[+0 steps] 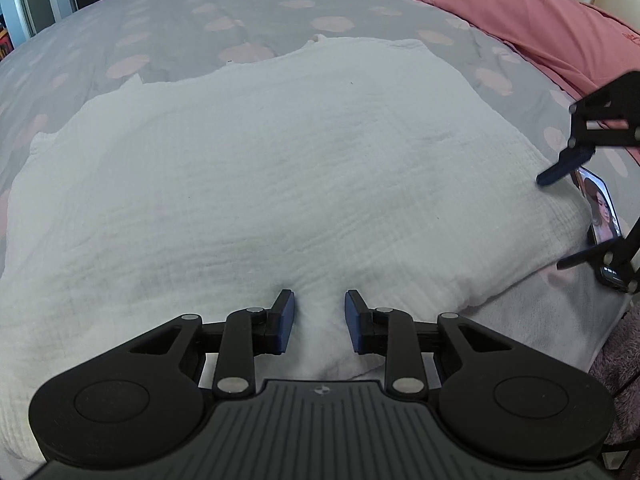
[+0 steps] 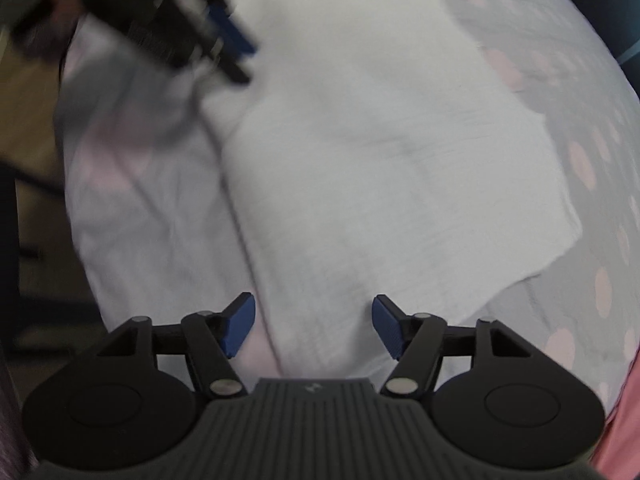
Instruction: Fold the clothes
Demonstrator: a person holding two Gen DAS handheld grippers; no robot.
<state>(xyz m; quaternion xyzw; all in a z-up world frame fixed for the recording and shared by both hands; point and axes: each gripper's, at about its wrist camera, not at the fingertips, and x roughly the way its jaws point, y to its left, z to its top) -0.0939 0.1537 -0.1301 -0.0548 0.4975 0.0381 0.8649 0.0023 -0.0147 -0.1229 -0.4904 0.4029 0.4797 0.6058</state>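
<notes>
While both grippers point down at the bed, the scene reads as follows.

Left gripper [image 1: 319, 322]: jaws partly apart, a raised fold of the cloth between the blue pads; whether the pads press on it I cannot tell.
Left pads [image 1: 286, 322]: sunk into the near edge of the cloth, which bunches up between them.
Right gripper [image 2: 313, 326]: jaws wide apart, nothing pinched; it hangs over a corner of the cloth, the cloth's edge running between the pads.
Cloth [image 1: 288, 184]: white, crinkled, spread flat on the bed, its far edge uneven, its near edge close to the bed's border.
Bed [image 1: 168, 28]: grey cover with pink dots, showing on all sides of the cloth.
Pillow [image 1: 540, 28]: pink, beyond the cloth's far right corner, apart from it.
Phone [image 1: 600, 208]: screen lit, lying just beside the cloth's right edge, under the right gripper.
</notes>
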